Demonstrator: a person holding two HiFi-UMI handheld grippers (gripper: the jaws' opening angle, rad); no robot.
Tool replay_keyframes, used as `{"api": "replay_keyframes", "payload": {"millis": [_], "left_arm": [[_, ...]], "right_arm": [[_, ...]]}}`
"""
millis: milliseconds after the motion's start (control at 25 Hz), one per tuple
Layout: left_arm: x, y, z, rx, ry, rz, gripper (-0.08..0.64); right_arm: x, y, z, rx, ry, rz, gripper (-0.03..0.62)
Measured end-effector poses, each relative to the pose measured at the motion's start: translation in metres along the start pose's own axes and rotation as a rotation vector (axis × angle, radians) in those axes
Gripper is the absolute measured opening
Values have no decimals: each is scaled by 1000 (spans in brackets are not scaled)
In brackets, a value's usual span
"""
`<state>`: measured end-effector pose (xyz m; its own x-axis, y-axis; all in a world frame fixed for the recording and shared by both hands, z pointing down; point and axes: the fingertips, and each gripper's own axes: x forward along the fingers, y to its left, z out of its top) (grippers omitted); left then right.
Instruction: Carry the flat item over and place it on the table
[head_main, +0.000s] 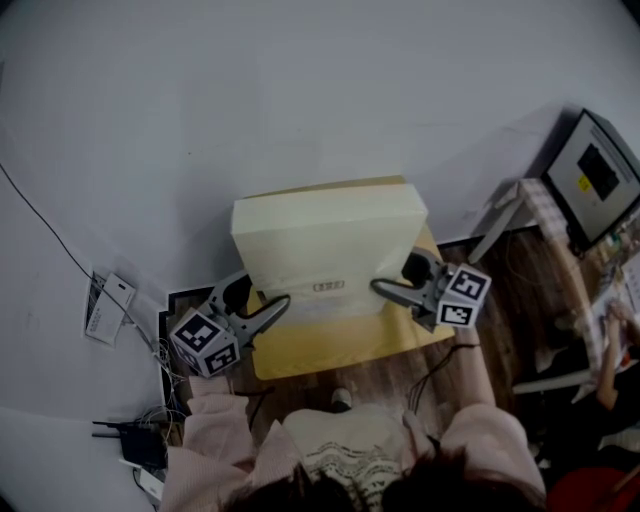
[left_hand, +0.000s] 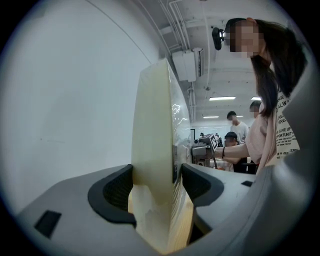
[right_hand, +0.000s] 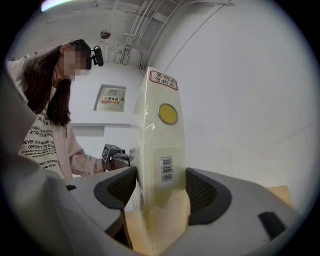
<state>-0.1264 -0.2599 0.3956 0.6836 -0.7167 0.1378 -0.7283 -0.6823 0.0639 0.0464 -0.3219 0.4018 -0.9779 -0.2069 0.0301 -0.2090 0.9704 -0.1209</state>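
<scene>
Head view, pack: we see the flat cream plastic-wrapped pack (head_main: 330, 245) standing on edge between the two claws, its broad face towards the person.
Head view, left claw: the left claw (head_main: 268, 300) is clamped on the pack's left end, so the pack runs off to this claw's right.
Head view, right claw: the right claw (head_main: 392, 280) is clamped on the opposite end, so the pack runs off to its left.
Head view, bench: the light-wood bench (head_main: 330, 350) lies directly under both claws and the pack's lower edge. We cannot tell whether that edge touches it.
Left gripper view, grip: the left claw (left_hand: 156, 175) has its pads against the pack (left_hand: 155, 110), one on each face. The slab runs straight ahead to the right claw (left_hand: 202, 150) at its far end.
Left gripper view, surroundings: the white wall (left_hand: 65, 100) is on the outer side of this claw.
Right gripper view, grip: the right claw (right_hand: 160, 182) pinches the barcoded end of the pack (right_hand: 160, 135), and the left claw (right_hand: 114, 152) shows beyond it.
Right gripper view, bench: the bench (right_hand: 280, 192) shows below the jaws.
Long axis: it runs claw to claw, so we judge neither hand nearer. Setting down looks like a matter of lowering both ends together.
</scene>
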Motion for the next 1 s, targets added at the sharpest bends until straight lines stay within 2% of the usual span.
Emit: {"api": "replay_keyframes", "payload": {"millis": [560,1000], "left_arm": [[16,30,-19,-25,23,11,310],[32,55,-47,-41,49,-33,310]], "right_arm": [[20,-27,-13,-12,15,11,314],[30,-45,-43,7,5,-48,314]]}}
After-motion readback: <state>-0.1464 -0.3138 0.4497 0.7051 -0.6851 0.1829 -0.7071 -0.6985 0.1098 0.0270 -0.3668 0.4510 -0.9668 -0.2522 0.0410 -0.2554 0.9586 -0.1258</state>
